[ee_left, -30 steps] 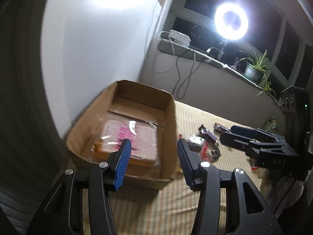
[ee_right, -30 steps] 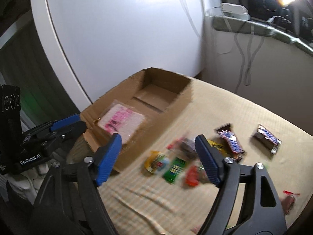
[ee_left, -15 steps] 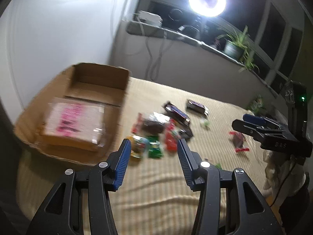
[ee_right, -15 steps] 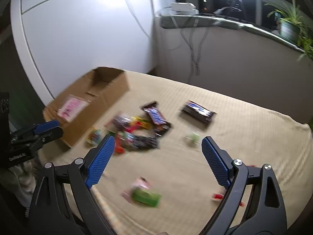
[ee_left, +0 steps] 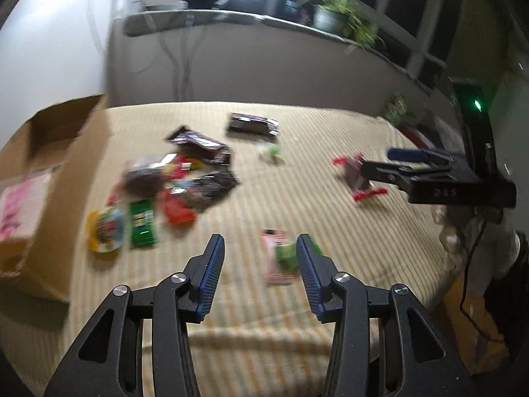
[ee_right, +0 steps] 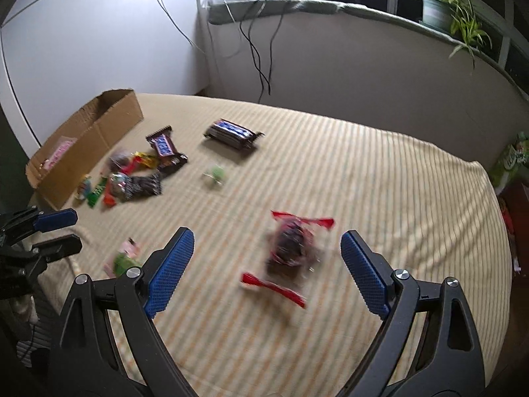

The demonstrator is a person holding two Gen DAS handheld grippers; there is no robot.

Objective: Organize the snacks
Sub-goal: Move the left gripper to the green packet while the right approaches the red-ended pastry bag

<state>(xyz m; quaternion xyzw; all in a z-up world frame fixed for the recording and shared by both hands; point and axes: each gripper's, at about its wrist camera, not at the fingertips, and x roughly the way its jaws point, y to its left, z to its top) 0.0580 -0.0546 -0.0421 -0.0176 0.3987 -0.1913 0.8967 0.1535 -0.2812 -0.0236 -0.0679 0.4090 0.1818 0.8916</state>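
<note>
Between spread right tool point(ee_right: 266, 274) fingers: red-ended snack point(ee_right: 291, 251), untouched.

My left gripper point(ee_left: 259, 269) fills the lower middle of its own view, jaws parted with a clear gap, blue pads point(ee_left: 211, 271) facing each other, nothing between them. In the right view it shows at the left edge point(ee_right: 54, 231), side-on, its two fingers apart, one above the other.

My right gripper point(ee_right: 266, 276) sits low in its own frame, jaws spread wider than my left, blue pads point(ee_right: 363, 273) angled outward, holding nothing. In the left view it shows at the right edge point(ee_left: 396, 162), pointing toward frame left, fingers apart, a green light lit on its body above.
</note>
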